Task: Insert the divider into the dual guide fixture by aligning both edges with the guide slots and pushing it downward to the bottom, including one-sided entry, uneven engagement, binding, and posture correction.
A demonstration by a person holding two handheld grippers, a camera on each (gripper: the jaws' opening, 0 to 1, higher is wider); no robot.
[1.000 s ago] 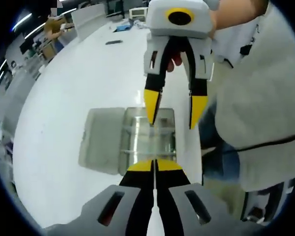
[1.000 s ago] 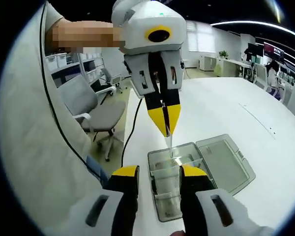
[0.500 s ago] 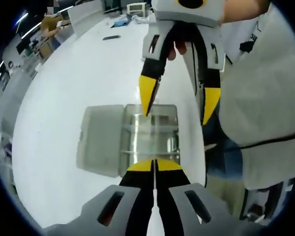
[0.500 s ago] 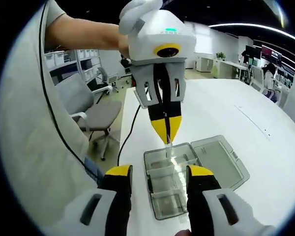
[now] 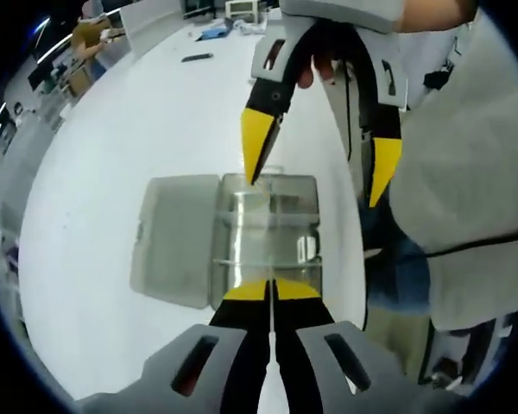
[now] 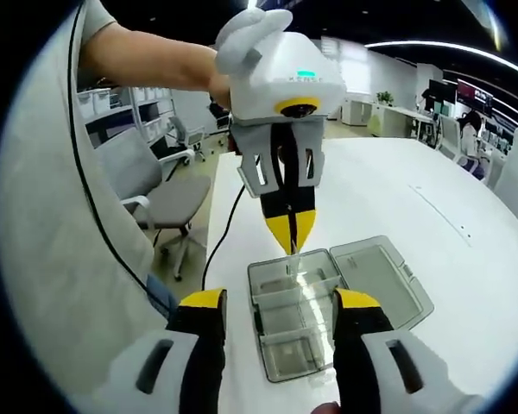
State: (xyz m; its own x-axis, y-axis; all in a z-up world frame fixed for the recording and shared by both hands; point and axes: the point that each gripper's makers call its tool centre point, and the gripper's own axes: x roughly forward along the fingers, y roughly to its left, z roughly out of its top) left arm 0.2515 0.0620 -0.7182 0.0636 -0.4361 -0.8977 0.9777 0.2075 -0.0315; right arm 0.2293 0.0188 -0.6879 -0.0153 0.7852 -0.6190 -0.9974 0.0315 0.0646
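L claw (image 6: 291,242) pinching divider (image 6: 294,261) over fixture (image 6: 293,323)

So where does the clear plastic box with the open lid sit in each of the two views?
Left gripper view: the clear box lies centre, just above the shut left gripper, lid flat to its left.
Right gripper view: box lower centre, between the open right gripper's jaws, lid to its right.
Shared landmark: the white table.

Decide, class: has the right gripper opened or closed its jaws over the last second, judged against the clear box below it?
Yes. The right gripper has opened: its jaws sat within the width of the clear box before; now one tip lies beyond its edge.
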